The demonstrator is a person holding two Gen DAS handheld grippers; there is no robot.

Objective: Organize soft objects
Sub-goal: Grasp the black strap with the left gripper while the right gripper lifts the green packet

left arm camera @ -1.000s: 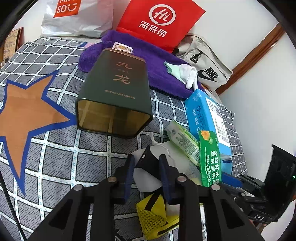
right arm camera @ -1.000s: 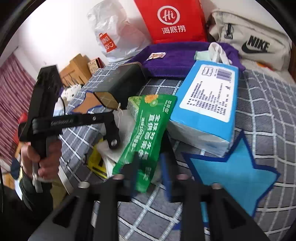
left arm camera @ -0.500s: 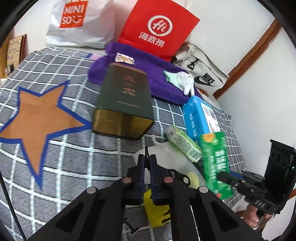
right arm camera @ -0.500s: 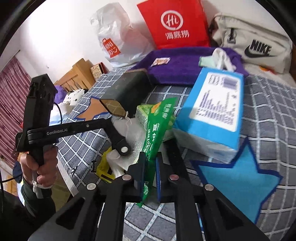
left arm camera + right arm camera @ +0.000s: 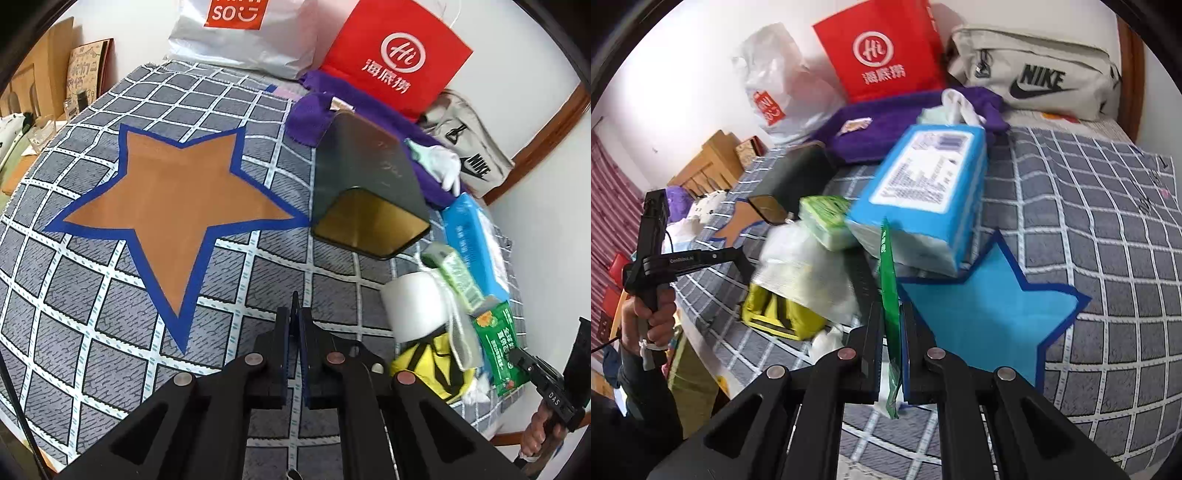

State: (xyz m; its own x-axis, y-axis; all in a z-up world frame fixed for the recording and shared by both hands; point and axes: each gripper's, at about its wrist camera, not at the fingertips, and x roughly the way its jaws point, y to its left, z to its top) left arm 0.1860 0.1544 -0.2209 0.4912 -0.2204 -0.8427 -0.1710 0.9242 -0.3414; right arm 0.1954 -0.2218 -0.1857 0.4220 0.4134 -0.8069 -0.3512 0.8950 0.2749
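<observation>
Right wrist view: the right gripper [image 5: 891, 343] has its jaws clenched on a green sachet [image 5: 889, 295], which stands edge-on between them, its top rising above the fingertips and its lower end hanging below. Just beyond it on the bed's grey checked cover [image 5: 1100, 206] lie a blue tissue pack [image 5: 923, 192], a pale green wipes packet [image 5: 827, 221], a crumpled clear bag [image 5: 801, 269] and a yellow mesh pouch [image 5: 783, 314] — all heaped close together beside a blue star patch [image 5: 990, 314]. Left wrist view: the left gripper [image 5: 294, 332] has its jaws pressed together on a thin dark sliver — what it is cannot be told — over the cover near an orange star patch [image 5: 173, 199]. The dark tin [image 5: 365, 192] lies on its side, open end facing the camera, well apart from these jaws.
</observation>
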